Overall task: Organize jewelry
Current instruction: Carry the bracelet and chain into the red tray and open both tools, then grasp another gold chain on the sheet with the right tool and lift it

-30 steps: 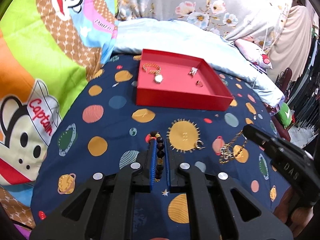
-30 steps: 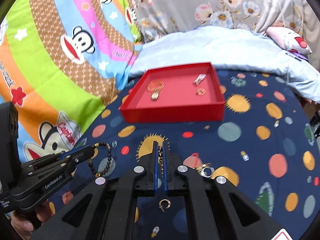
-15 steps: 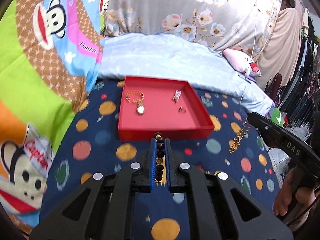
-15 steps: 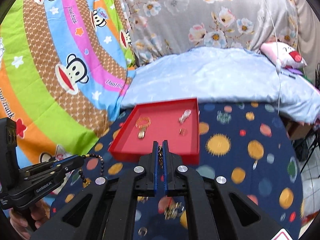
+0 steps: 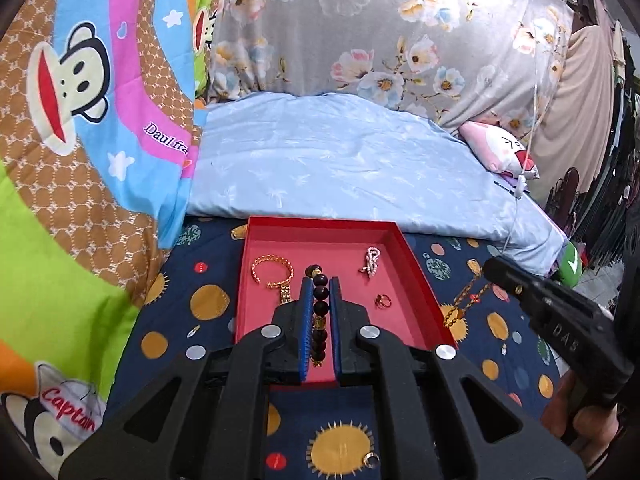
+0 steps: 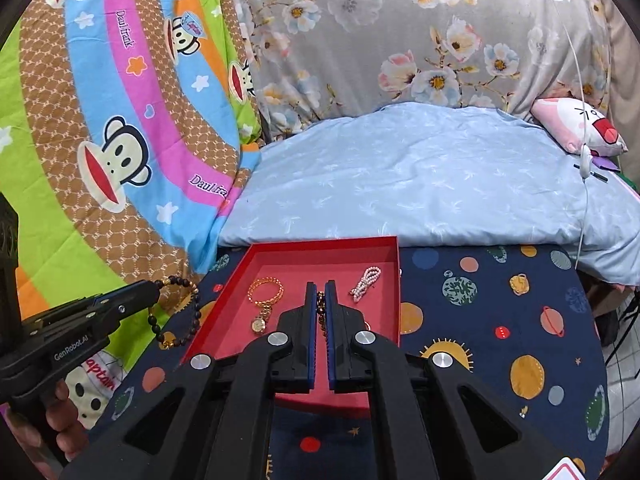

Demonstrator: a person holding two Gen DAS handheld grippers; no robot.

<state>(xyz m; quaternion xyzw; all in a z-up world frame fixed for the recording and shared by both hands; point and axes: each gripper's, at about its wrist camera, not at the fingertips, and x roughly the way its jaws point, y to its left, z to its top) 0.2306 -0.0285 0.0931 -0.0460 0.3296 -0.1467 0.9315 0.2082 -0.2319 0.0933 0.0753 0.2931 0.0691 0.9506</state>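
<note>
A red tray (image 5: 424, 272) (image 6: 394, 288) lies on the planet-print blanket. In it are a gold bracelet watch (image 5: 274, 274) (image 6: 264, 298), a pearl piece (image 5: 371, 261) (image 6: 365, 283) and a small ring (image 5: 383, 300). My left gripper (image 5: 320, 280) is shut on a dark bead bracelet (image 5: 320, 312), which hangs over the tray's near half; in the right wrist view the bracelet (image 6: 188, 312) dangles left of the tray. My right gripper (image 6: 320, 292) is shut on a gold chain (image 6: 321, 312) above the tray; in the left wrist view the chain (image 5: 464, 300) hangs at the tray's right wall.
A small gold ring (image 5: 372, 460) lies on the blanket near me. A pale blue pillow (image 5: 340, 168) sits right behind the tray, a cartoon-monkey quilt (image 5: 80, 160) to the left, a pink plush (image 6: 580, 128) at the far right. A white cable (image 6: 580, 152) hangs there.
Both grippers have risen and moved forward from the blanket to above the red tray, carrying the bead bracelet and the gold chain. The tray now sits just beneath the fingertips.
</note>
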